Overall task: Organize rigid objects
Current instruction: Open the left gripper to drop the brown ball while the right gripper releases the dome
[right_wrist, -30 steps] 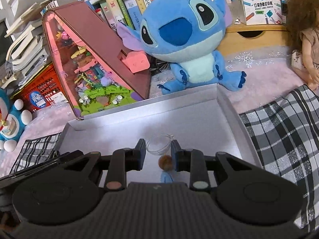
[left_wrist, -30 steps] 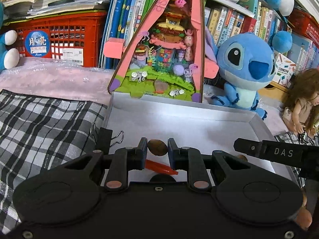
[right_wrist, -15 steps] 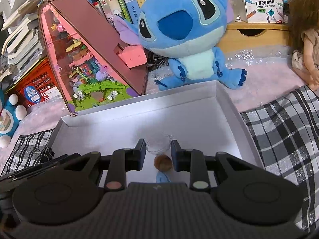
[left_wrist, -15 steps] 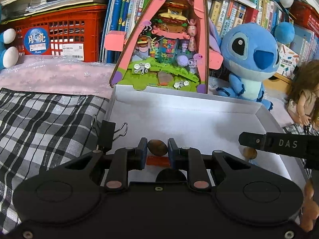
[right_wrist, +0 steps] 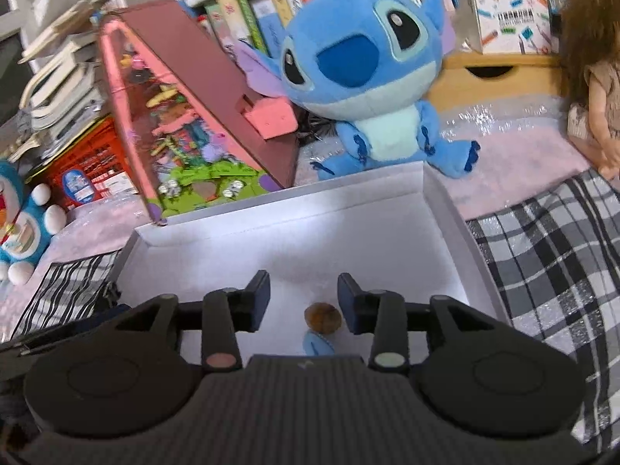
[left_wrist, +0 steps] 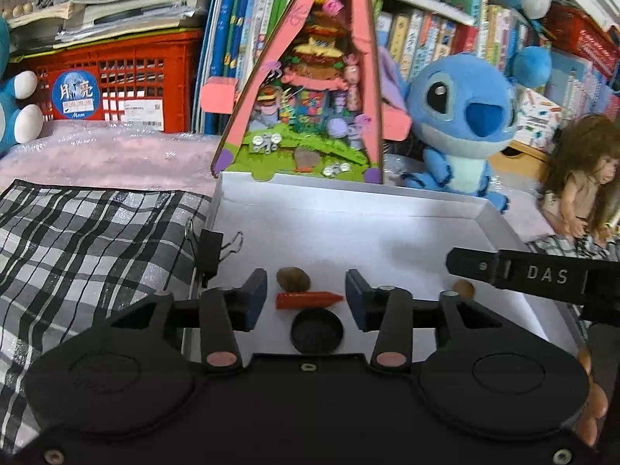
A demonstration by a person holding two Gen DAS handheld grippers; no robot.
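Note:
In the left wrist view my left gripper (left_wrist: pixel 306 290) hangs low over a white tray (left_wrist: pixel 348 201). Its jaws are opening, and the pads stand clear of a brown nut (left_wrist: pixel 293 278) lying between them. A red crayon-like stick (left_wrist: pixel 308 299) and a black round disc (left_wrist: pixel 317 329) lie just below the nut. My right gripper (right_wrist: pixel 304 294) is over the same tray with its jaws opening; a second brown nut (right_wrist: pixel 322 317) and a small blue piece (right_wrist: pixel 317 345) lie on the floor between the pads, untouched. One right finger marked DAS (left_wrist: pixel 542 275) reaches into the left view.
A black binder clip (left_wrist: pixel 211 252) sits on the tray's left wall. Behind the tray stand a pink triangular toy house (left_wrist: pixel 310 97) and a blue plush (right_wrist: pixel 368 69). A doll (left_wrist: pixel 585 186) sits at the right, checked cloth (left_wrist: pixel 89 252) flanks the tray, and a red crate (left_wrist: pixel 128 77) is at the back.
Both grippers' jaws have spread apart. The left one let go of the brown nut, which now rests on the tray. The clear ring seen between the right fingers no longer shows.

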